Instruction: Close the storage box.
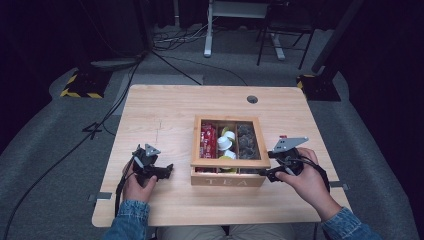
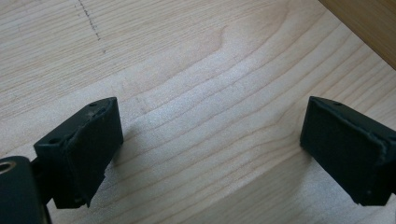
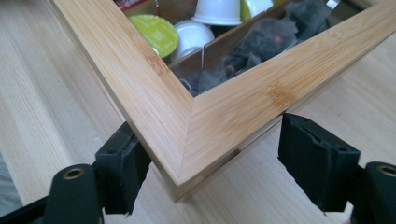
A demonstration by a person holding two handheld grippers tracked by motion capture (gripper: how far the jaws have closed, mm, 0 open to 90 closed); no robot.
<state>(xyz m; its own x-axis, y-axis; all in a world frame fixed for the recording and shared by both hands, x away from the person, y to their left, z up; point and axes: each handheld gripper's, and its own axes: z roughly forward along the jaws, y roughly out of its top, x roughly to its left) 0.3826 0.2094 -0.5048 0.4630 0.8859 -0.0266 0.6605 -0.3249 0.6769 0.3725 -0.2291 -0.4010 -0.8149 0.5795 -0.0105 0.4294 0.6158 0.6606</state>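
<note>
A wooden tea box (image 1: pixel 227 162) with a glass-paned lid stands on the table, right of centre. Through the pane I see red packets (image 1: pixel 208 140), white and green capsules (image 1: pixel 225 142) and dark tea bags (image 1: pixel 246 140). My right gripper (image 1: pixel 266 164) is at the box's front right corner. In the right gripper view that corner (image 3: pixel 201 130) lies between the wide-apart jaws of the right gripper (image 3: pixel 210 154), with a green capsule (image 3: pixel 156 30) visible under the glass. My left gripper (image 1: pixel 167 171) rests open on the bare wood left of the box, nothing between the jaws of the left gripper (image 2: pixel 210 149).
The light wooden table (image 1: pixel 165 110) has a round cable hole (image 1: pixel 252 99) near its far edge. Behind the table stand a white desk leg (image 1: pixel 208 30) and a dark chair frame (image 1: pixel 285 35), with cables on the grey floor. A box side (image 2: pixel 369 23) shows at the upper right.
</note>
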